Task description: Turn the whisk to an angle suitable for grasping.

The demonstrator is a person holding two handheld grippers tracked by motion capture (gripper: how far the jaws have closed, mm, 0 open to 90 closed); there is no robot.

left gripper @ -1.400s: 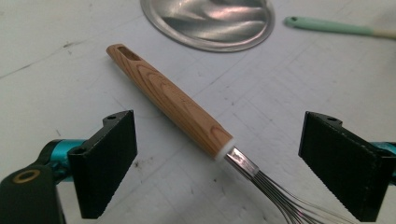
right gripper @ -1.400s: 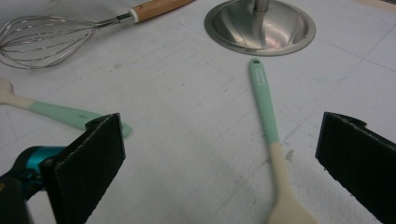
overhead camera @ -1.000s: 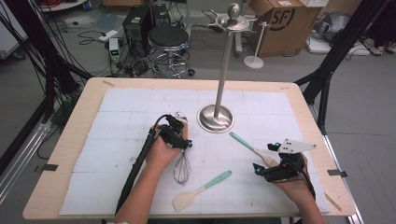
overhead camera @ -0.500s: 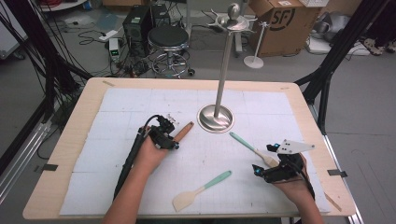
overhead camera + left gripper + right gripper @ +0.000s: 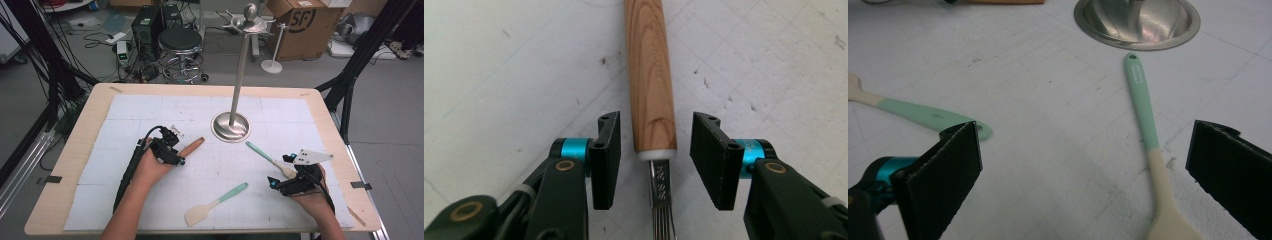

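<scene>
A whisk with a wooden handle (image 5: 192, 147) (image 5: 651, 75) lies on the white mat, its handle pointing toward the stand. My left gripper (image 5: 173, 158) (image 5: 655, 160) straddles the handle's lower end. Its jaws have just been opening, and a gap shows on each side of the handle. The wire head is mostly hidden under the gripper. My right gripper (image 5: 282, 172) (image 5: 1088, 175) stands wide open at the right front, low over the cream head of a mint-handled spoon (image 5: 265, 155) (image 5: 1143, 107), not touching it.
A mint-handled spatula (image 5: 215, 204) (image 5: 913, 112) lies near the front edge. A tall metal stand with a round base (image 5: 231, 126) (image 5: 1137, 20) rises at the mat's middle back. Boxes, a stool and cables are on the floor beyond the table (image 5: 70, 165).
The left hand has shifted left. The whisk's wire head, seen in front of that hand a second ago, is now under it, and the wooden handle now sticks out to the right. The right hand stayed still.
</scene>
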